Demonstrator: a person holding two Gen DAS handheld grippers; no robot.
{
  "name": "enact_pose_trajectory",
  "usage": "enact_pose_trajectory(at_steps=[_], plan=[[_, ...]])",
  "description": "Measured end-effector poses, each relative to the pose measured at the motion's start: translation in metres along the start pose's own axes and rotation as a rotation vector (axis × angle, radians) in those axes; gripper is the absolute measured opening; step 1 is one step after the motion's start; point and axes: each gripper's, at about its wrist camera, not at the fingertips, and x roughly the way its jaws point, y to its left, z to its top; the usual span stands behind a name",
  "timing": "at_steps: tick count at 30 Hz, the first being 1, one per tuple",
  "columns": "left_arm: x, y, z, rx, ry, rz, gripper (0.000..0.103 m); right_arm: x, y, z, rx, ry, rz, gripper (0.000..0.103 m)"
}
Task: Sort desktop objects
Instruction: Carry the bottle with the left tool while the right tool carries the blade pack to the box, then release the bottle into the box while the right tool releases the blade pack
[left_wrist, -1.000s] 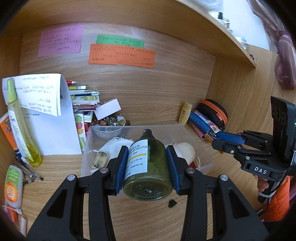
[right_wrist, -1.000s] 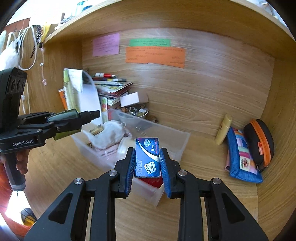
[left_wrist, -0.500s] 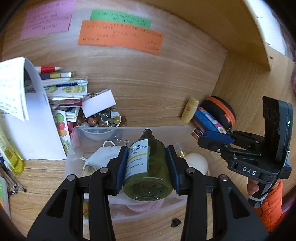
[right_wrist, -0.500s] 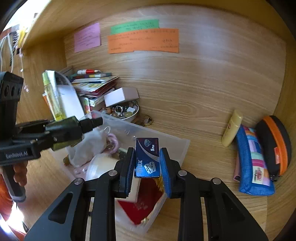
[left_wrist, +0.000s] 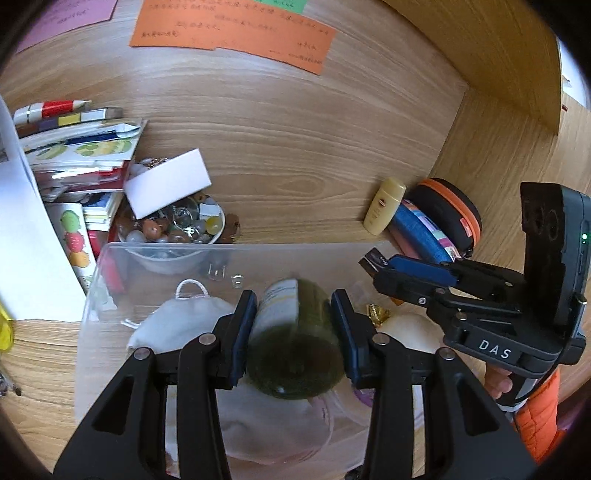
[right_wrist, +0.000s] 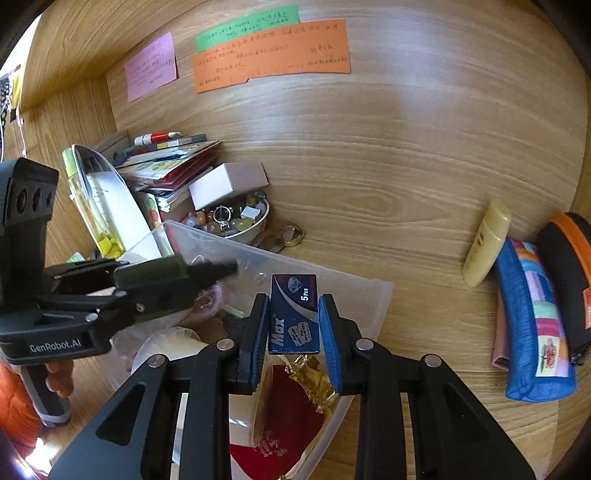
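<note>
— Low in the middle of the left wrist view, you are holding the green bottle (left_wrist: 295, 347) over the clear bin (left_wrist: 229, 254), your left gripper (left_wrist: 293, 332) clamped on its sides.

— What is threatening to go wrong?

— You are gripping round, smooth sides, so I judge it could be slipping or rolling as you let go, landing on the white pouch (left_wrist: 177, 325).

— And the other?

— Center of the right wrist view, your right gripper (right_wrist: 293, 325) is pinching the blue blade box (right_wrist: 293, 314) above the bin's far rim; released there, it may be tumbling outside.
</note>
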Motion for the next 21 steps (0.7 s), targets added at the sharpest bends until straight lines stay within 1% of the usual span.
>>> enact_pose_trajectory(at_steps=[6, 8, 9, 10, 11, 12, 13, 15, 17, 18, 19, 21], plan=[[-0.001, -0.001, 0.000, 0.011, -0.004, 0.007, 0.042, 0.001, 0.002, -0.003, -0.001, -0.001, -0.006, 0.025], [-0.003, 0.001, -0.001, 0.008, -0.009, 0.010, 0.047, 0.000, 0.003, -0.003, -0.003, -0.008, -0.004, 0.026], [-0.003, 0.001, -0.001, 0.007, -0.012, 0.013, 0.049, -0.001, 0.003, -0.003, -0.003, -0.006, -0.001, 0.031], [-0.004, 0.001, -0.001, 0.007, -0.016, 0.014, 0.053, -0.001, 0.005, -0.004, -0.003, -0.004, -0.001, 0.041], [-0.007, 0.001, -0.002, 0.010, -0.025, 0.013, 0.058, -0.003, 0.007, -0.004, -0.006, -0.008, -0.007, 0.046], [-0.009, 0.000, -0.003, 0.014, -0.035, 0.015, 0.060, -0.005, 0.010, -0.004, -0.014, -0.022, -0.015, 0.051], [-0.012, -0.001, -0.003, 0.022, -0.049, 0.023, 0.063, -0.009, 0.013, -0.004, -0.029, -0.036, -0.019, 0.052], [-0.019, -0.004, -0.003, 0.038, -0.076, 0.039, 0.066, -0.016, 0.019, -0.002, -0.059, -0.060, -0.027, 0.053], [-0.026, -0.003, -0.003, 0.034, -0.093, 0.050, 0.068, -0.024, 0.023, -0.001, -0.074, -0.084, -0.039, 0.060], [-0.028, -0.003, -0.003, 0.028, -0.097, 0.051, 0.068, -0.028, 0.025, 0.000, -0.078, -0.095, -0.050, 0.068], [-0.031, -0.002, -0.003, 0.021, -0.101, 0.053, 0.070, -0.031, 0.026, 0.001, -0.080, -0.104, -0.058, 0.071], [-0.039, -0.001, -0.003, 0.012, -0.115, 0.068, 0.072, -0.039, 0.027, 0.002, -0.080, -0.125, -0.060, 0.072]])
